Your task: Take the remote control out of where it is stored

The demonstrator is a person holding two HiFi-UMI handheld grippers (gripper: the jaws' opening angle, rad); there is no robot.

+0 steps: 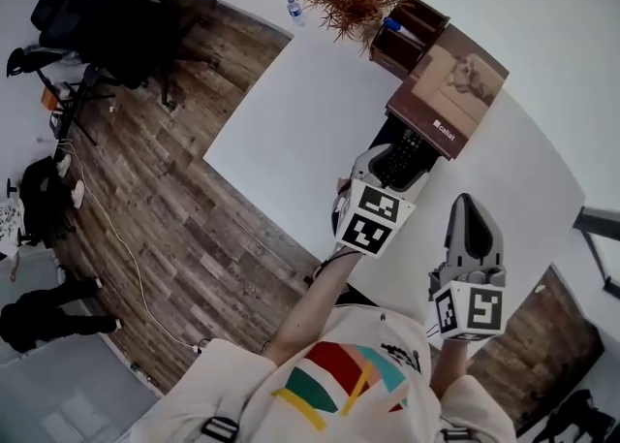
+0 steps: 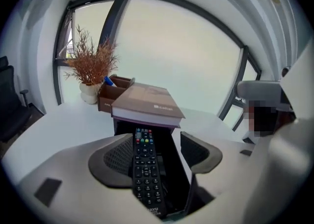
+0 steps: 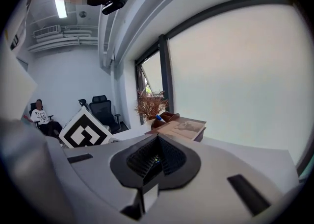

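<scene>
Black ribbed pads (image 2: 114, 158) of the left gripper (image 2: 158, 158) stand wide apart, gripping nothing, the remote control (image 2: 145, 171) lying lengthwise between them in the dark open box (image 2: 175, 179) under the brown book (image 2: 147, 104); the right gripper (image 3: 156, 161) is pinched together, empty. We judge it best to centre on the remote's body, close squarely on its long edges, then draw back clear of the book. Print: remote's foot looks like "HAYU"; book's white logo not surely legible

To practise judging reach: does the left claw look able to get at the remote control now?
Probably yes: the left claw is open, with the remote control between its jaws and nothing blocking. The book lies above it, leaving its near length exposed.
</scene>
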